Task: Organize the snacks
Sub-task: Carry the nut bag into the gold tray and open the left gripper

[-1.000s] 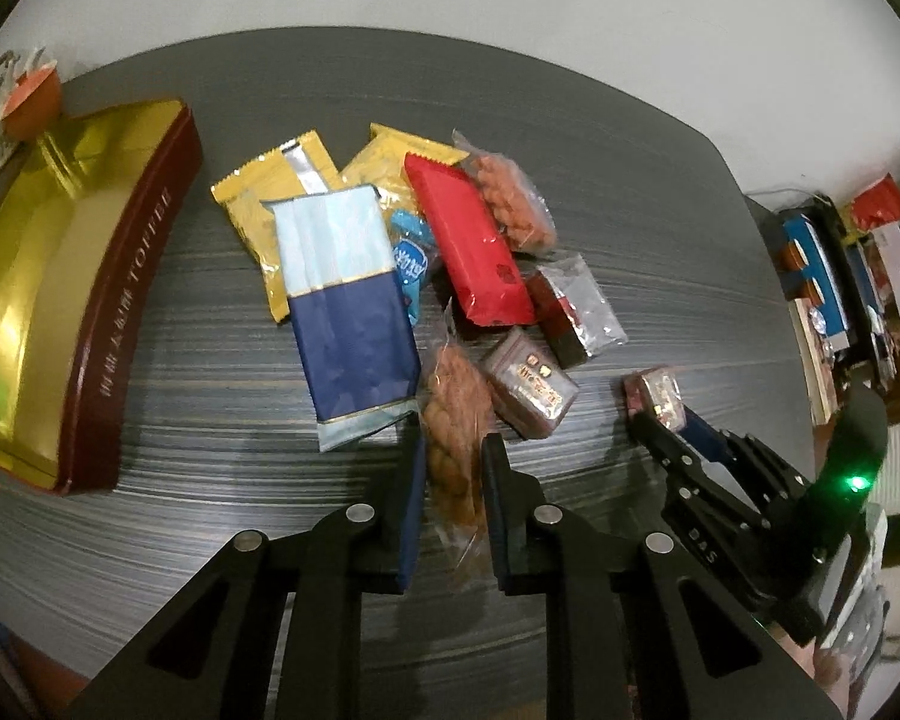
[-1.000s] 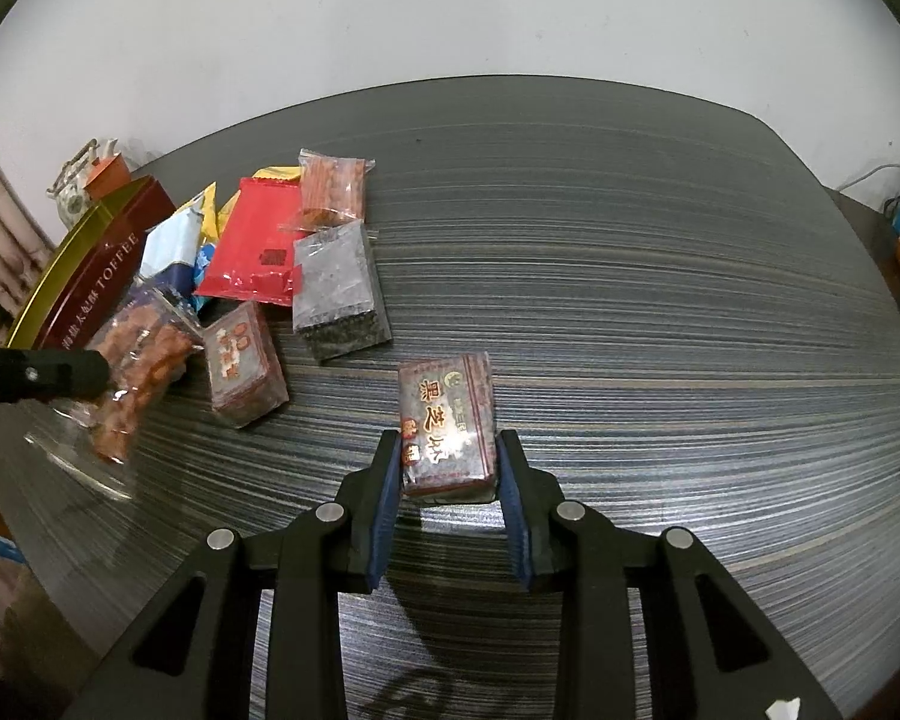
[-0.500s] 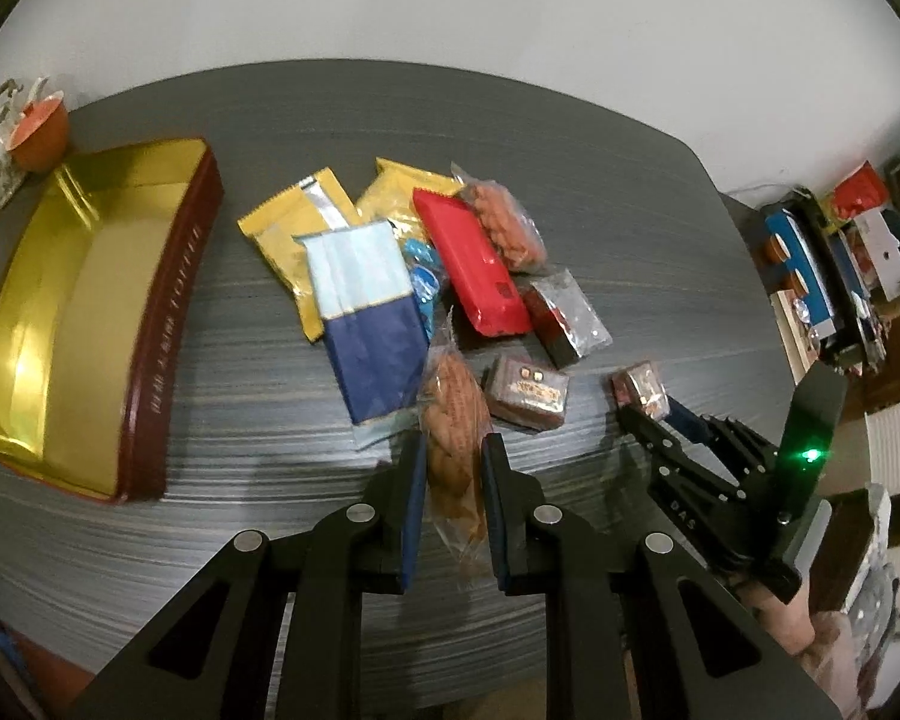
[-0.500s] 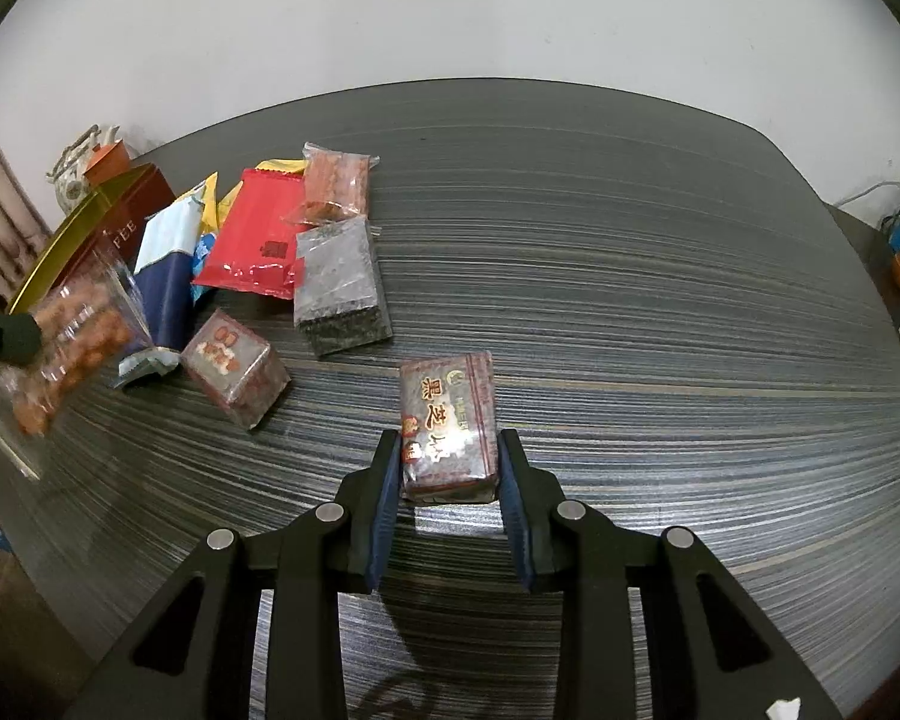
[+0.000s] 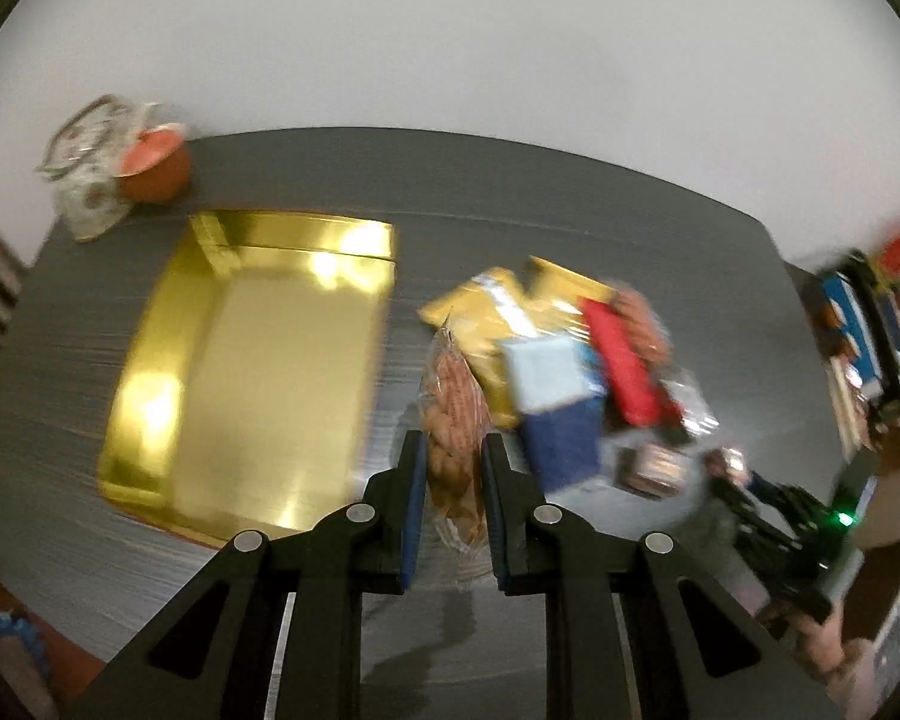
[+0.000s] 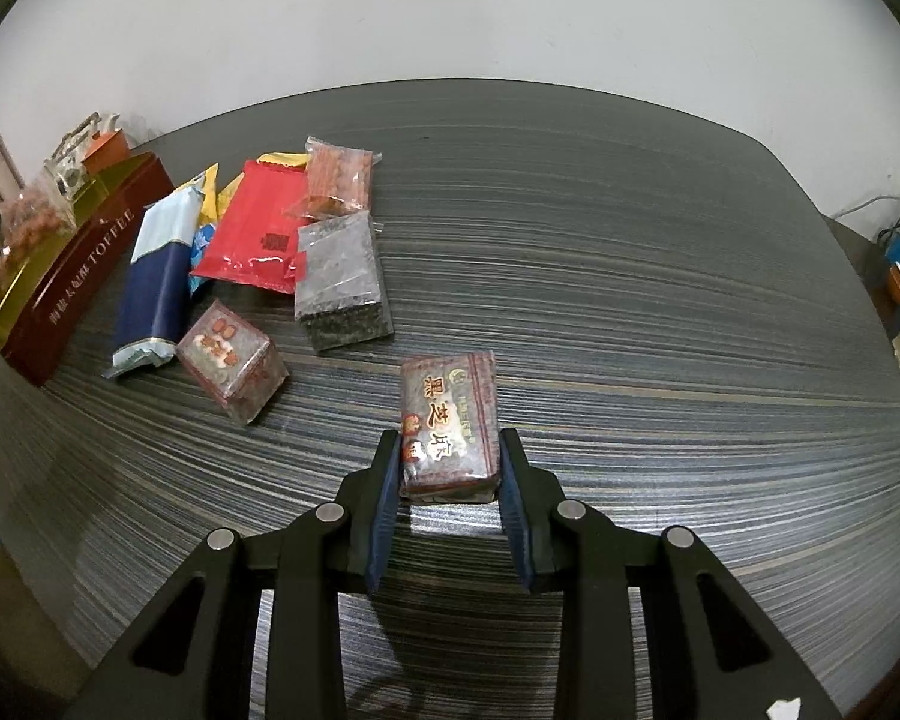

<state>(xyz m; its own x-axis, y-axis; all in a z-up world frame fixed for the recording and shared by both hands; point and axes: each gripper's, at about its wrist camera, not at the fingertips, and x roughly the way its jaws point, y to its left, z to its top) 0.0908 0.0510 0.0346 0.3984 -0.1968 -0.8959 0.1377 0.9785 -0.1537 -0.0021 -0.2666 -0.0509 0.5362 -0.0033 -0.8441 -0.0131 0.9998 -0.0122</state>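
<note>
The left gripper, jaws clamped on the clear peanut bag, has the open gold toffee tin just to its left, while the right gripper pinches the sesame-cake block farther off.

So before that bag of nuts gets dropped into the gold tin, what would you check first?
1. Left gripper grips the clear nut bag: ok, fingers shut on it.
2. Bag clear of the table: ok, it hangs lifted in the fingers.
3. Gold tin has room: ok, its floor shows bare.
4. Bag positioned over the tin: not ok, it is beside the tin's right edge, near the snack pile.
5. Steady view: not ok, the left wrist picture is motion-blurred.
6. Right gripper out of the way: ok, it is shut on the brown packet far from the tin.
</note>
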